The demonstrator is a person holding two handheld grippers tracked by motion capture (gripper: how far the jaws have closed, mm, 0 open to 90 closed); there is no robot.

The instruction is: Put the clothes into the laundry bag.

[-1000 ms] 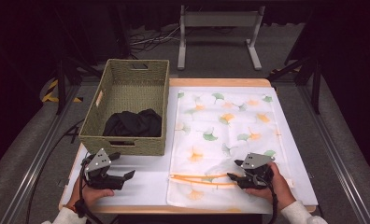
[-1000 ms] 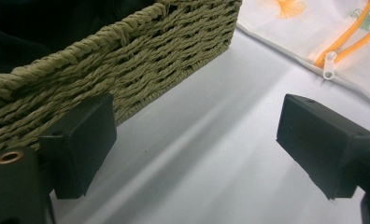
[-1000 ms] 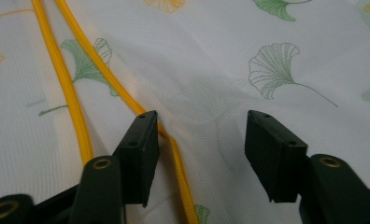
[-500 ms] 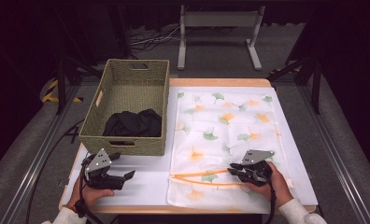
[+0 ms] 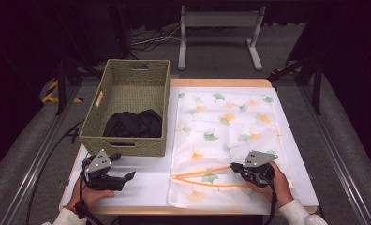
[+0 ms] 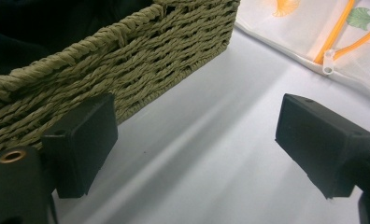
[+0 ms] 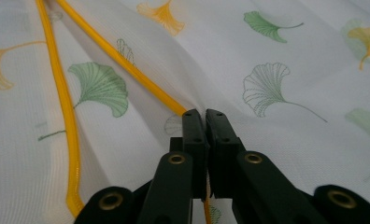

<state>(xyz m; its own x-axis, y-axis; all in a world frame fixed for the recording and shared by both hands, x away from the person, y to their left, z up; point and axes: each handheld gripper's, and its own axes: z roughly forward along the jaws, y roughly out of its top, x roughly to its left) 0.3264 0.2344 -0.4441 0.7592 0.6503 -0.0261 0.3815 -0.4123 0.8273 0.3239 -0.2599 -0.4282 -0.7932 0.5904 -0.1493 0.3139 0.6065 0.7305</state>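
A white mesh bag [image 5: 226,126] printed with ginkgo leaves lies flat on the right half of the table, its orange zipper [image 5: 197,172] gaping near the front. My right gripper [image 5: 233,167] sits at the zipper's right end. Its jaws have just been closing and now stand shut [image 7: 205,114] on the bag's upper orange zipper edge [image 7: 127,65], which runs in between the pads. My left gripper [image 5: 122,167] rests at the front left, open [image 6: 197,140] over bare white table, with nothing between its pads. The zipper pull [image 6: 329,63] lies to its far right.
A woven green basket [image 5: 127,140] stands at the left of the table with a black cloth [image 5: 132,124] inside; its wall [image 6: 150,60] is right beside my left gripper. The white table [image 5: 151,187] ends close behind both hands.
The right gripper's jaws have closed onto the orange zipper edge of the bag. Both hands have stayed where they were.
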